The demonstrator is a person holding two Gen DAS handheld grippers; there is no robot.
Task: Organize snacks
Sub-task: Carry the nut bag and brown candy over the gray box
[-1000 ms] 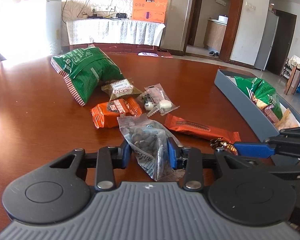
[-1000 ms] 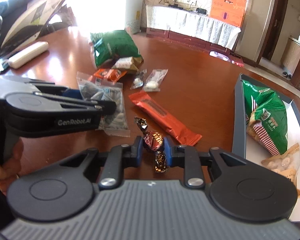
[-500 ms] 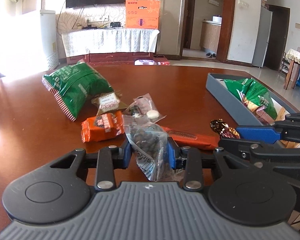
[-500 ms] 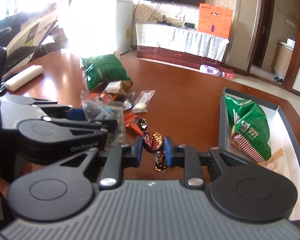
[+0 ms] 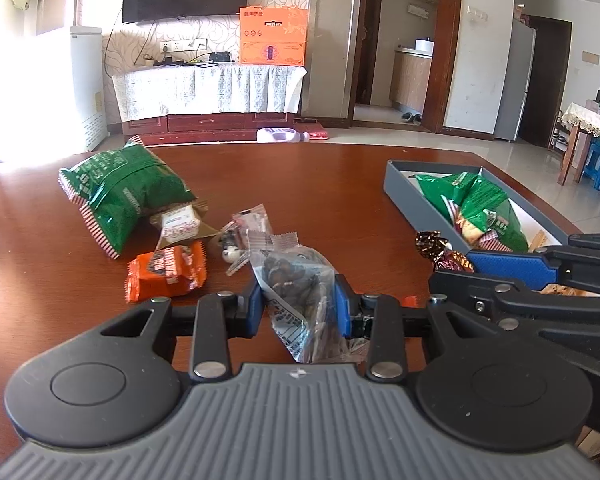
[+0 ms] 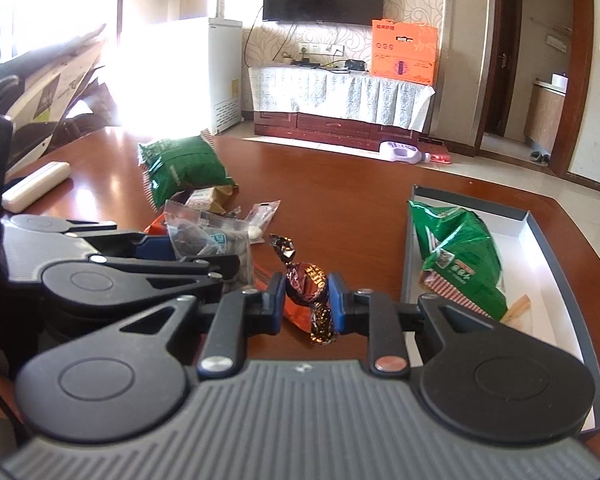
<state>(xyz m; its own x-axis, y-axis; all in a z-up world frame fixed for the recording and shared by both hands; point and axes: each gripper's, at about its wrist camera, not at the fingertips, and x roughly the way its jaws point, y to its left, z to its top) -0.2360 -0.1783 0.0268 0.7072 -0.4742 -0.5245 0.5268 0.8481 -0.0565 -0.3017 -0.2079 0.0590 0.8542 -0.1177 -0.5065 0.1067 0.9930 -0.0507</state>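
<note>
Snacks in tray: green bag, small packs, by worktop's right edge.
Left gripper: fingers clenched on seed pouch.
Right gripper: fingers clenched on foil candy.
Left on worktop: second green bag, orange pack, several small packets.

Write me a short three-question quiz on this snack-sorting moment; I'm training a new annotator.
1. True or false: the left tongs are empty.
2. The right tongs grip: A) orange snack packet B) foil-wrapped candy C) green chip bag
3. Fill in: a second green bag lies inside the grey ____.

Key
1. False: they clamp a clear packet of dark snacks.
2. B
3. box
</note>
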